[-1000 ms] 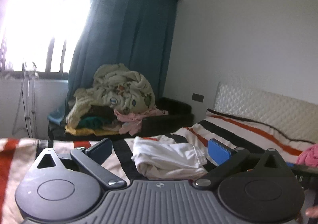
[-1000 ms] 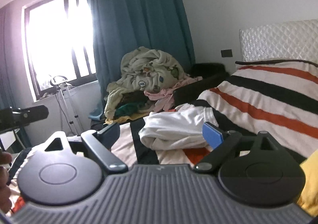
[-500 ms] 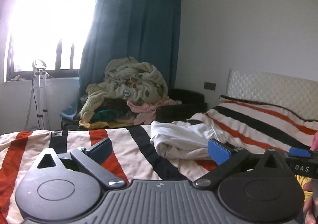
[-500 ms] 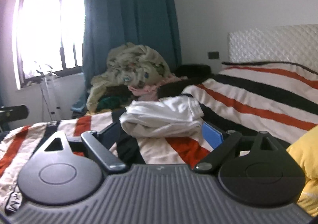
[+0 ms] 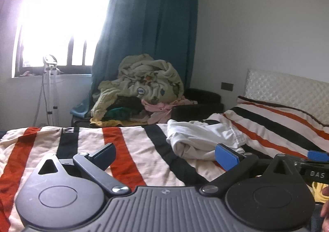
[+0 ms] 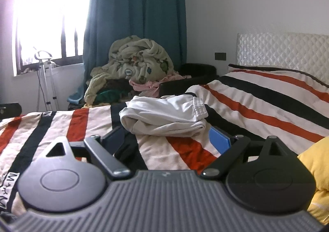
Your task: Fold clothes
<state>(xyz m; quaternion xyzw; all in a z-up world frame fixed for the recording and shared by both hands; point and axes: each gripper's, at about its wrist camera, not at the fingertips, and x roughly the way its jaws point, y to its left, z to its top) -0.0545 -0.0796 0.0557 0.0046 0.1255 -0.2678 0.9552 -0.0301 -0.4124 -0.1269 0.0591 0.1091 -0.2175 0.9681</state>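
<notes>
A crumpled white garment (image 6: 164,116) was found lying on the striped bed cover (image 5: 127,149), bunched into a loose roll with its elasticated hem turned toward the headboard (image 6: 283,48). Just short of the garment, the right gripper (image 6: 167,139) was held with its fingers (image 6: 219,140) spread wide and nothing between them; the left gripper (image 5: 164,152) was held a little further back from the garment and to its left, its fingers (image 5: 226,156) likewise apart and empty. The step in hand was judged to be the approach for a first grasp, with no folding yet done. It was judged that the step would be done best if the hem were taken at two separated points, one per gripper, so that the cloth could be lifted, shaken flat and laid out on the cover before any fold; a pinch in the bunched middle would probably gather several layers at once. Beside the garment, to its right, a yellow cloth (image 6: 314,172) was seen at the edge of the right wrist view. Beyond the garment, off the bed, a dark seat or tub (image 5: 197,106) was piled with a cream blanket (image 5: 144,79) and pink and green clothing; its exact form could not be told.
</notes>
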